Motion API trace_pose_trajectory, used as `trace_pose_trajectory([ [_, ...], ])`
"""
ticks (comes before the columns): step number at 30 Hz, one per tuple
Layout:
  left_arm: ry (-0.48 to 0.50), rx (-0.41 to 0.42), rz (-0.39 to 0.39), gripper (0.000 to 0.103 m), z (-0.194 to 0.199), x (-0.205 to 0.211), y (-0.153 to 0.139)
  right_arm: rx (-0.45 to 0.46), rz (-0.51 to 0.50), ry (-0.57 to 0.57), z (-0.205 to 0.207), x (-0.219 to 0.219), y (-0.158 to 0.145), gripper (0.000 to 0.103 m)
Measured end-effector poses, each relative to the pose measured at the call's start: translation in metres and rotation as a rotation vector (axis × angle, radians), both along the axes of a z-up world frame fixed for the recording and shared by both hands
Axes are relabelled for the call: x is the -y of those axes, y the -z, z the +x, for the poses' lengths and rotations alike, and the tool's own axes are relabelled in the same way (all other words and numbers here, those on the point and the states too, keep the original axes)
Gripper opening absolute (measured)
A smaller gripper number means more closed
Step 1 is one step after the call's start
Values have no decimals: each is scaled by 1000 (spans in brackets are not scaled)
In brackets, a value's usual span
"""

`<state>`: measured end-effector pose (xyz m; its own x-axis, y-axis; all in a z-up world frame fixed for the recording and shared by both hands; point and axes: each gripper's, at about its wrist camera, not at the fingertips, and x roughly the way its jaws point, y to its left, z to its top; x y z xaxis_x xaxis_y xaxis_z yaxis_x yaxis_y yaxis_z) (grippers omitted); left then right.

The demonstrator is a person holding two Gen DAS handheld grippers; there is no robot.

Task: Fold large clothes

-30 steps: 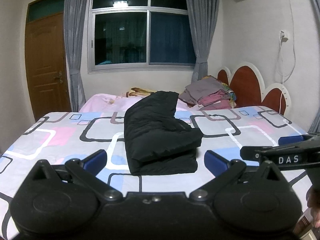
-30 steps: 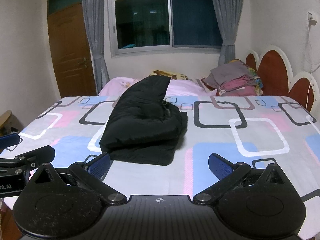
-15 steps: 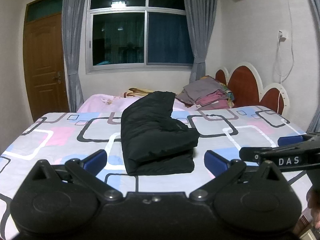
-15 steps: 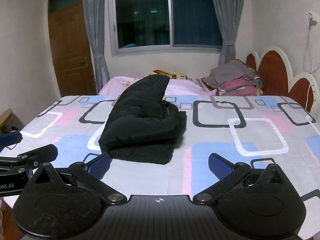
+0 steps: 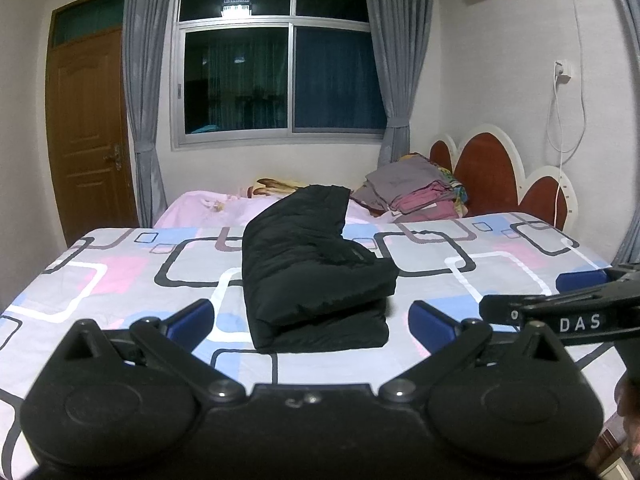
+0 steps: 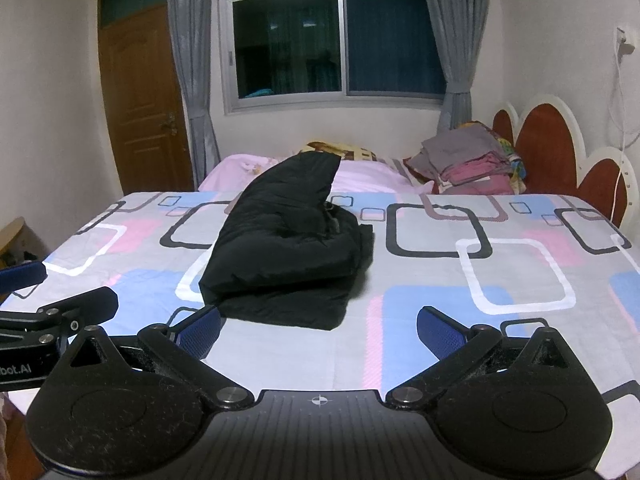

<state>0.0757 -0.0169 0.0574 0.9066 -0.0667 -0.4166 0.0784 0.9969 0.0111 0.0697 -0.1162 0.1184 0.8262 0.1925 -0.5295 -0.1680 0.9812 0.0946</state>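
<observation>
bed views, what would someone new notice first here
A black jacket lies folded in the middle of the bed, dark against the pink, blue and grey squares of the sheet. Both tools, left and right, hang open near the bed's front edge, touching nothing. A pile of clothes sits by the red headboard.

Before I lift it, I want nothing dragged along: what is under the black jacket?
The black jacket lies folded on the patterned bedsheet, and only sheet shows around its edges. Whatever lies beneath the folded layers is covered and cannot be seen.
</observation>
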Motion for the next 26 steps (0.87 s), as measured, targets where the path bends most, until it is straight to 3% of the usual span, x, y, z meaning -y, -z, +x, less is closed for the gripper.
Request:
trace_pose_trajectory([
  [26,13,9,2,103,4,-5,-1,-10,-17,-15,4,15,1,103],
])
